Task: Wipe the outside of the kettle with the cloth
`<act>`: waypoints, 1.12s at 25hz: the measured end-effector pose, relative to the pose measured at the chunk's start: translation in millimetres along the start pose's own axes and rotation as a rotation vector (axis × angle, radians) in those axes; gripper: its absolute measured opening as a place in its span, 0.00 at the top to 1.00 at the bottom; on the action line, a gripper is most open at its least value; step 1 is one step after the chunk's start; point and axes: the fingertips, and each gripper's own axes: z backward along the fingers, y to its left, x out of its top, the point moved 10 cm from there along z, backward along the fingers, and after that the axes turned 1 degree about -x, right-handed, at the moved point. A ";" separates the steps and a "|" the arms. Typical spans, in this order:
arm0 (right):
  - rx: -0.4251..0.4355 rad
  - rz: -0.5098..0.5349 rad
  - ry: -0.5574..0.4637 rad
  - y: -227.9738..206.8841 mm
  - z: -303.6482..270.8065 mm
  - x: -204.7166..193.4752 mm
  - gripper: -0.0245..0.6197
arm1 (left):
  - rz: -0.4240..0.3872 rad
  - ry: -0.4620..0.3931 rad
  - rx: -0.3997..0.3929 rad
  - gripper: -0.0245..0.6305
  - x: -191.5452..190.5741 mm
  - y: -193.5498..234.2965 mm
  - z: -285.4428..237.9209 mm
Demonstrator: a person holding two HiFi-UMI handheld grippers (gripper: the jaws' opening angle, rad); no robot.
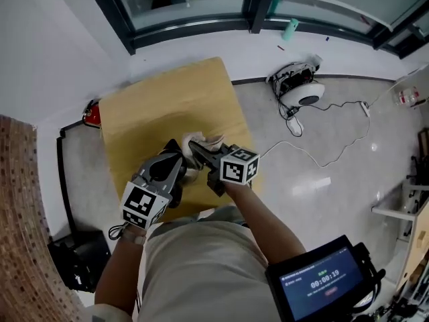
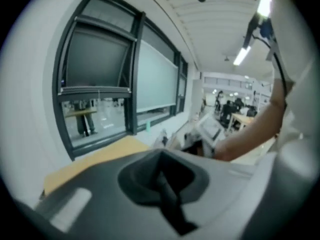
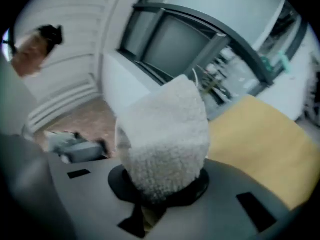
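We look down on a wooden tabletop (image 1: 167,99) that stands near a window (image 1: 194,5), and both grippers meet over its near half. The right gripper (image 1: 196,147) comes in from the near right. Its fingers are closed on the cloth (image 1: 209,141), a pale, fluffy piece. In the right gripper view the cloth (image 3: 165,134) stands up out of the right gripper (image 3: 150,204) as a rounded bundle, and behind it we see the tabletop (image 3: 260,139) on the right side. The left gripper (image 1: 177,147) comes in from the near left, and its tip is just beside the cloth. Whether they touch, we cannot tell. In the left gripper view the fingers of the left gripper (image 2: 162,176) seem to be together, with only a narrow dark slit and nothing between them. Far behind them there is the tabletop (image 2: 95,159), and on the right a bare forearm (image 2: 250,134). On the grey floor (image 1: 301,173), to the right of the tabletop, a white round device (image 1: 305,92) lies with a thin white cable (image 1: 315,156). A small red thing (image 1: 92,115) sits at the far left corner of the tabletop. A dark screen (image 1: 322,284) with blue light shows at the near right.
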 end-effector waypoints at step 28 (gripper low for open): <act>0.338 0.025 -0.131 65.9 38.5 -55.4 0.86 | 0.050 -0.001 -0.025 0.97 2.6 8.6 -1.4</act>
